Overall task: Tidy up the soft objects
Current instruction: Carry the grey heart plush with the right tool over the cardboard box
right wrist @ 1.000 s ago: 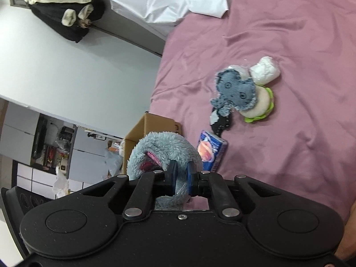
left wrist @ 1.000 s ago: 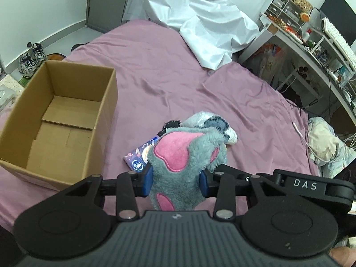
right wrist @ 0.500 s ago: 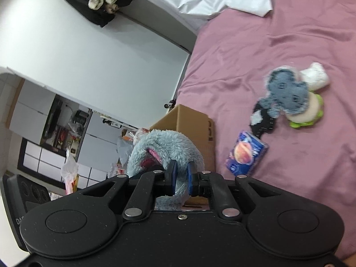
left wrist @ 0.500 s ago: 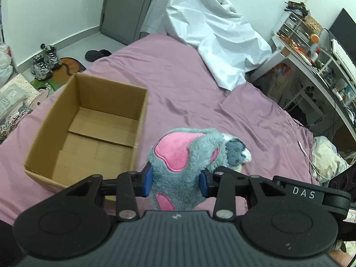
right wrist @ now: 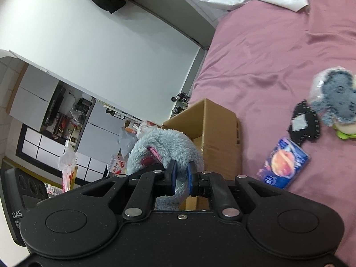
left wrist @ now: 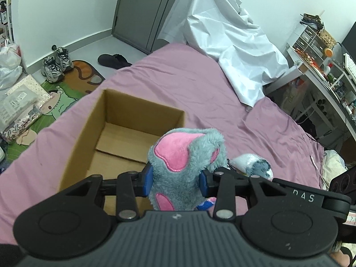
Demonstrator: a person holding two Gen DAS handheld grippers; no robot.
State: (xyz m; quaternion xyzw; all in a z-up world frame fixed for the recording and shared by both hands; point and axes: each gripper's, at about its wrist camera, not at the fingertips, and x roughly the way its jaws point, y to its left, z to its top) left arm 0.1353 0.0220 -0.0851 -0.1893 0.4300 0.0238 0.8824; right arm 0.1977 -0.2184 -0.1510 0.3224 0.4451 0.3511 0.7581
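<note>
Where gripper bodies fill lower frame, plush toy's (left wrist: 187, 155) lower part hidden; its face not visible. Left gripper (left wrist: 175, 180) clamps grey-and-pink plush toy between blue pads, toy rising toward 12 o'clock from jaws. Right gripper (right wrist: 180, 176) pinches thin fold of same toy, jaws nearly together, fur arching toward 11 o'clock. Cardboard box (left wrist: 106, 115) open on purple bedsheet (left wrist: 200, 93), at 10 o'clock of held toy. Small grey plush (right wrist: 336, 95), black patch (right wrist: 304, 122), blue packet (right wrist: 284, 162) on sheet at 2 o'clock of right gripper; details blurred.
</note>
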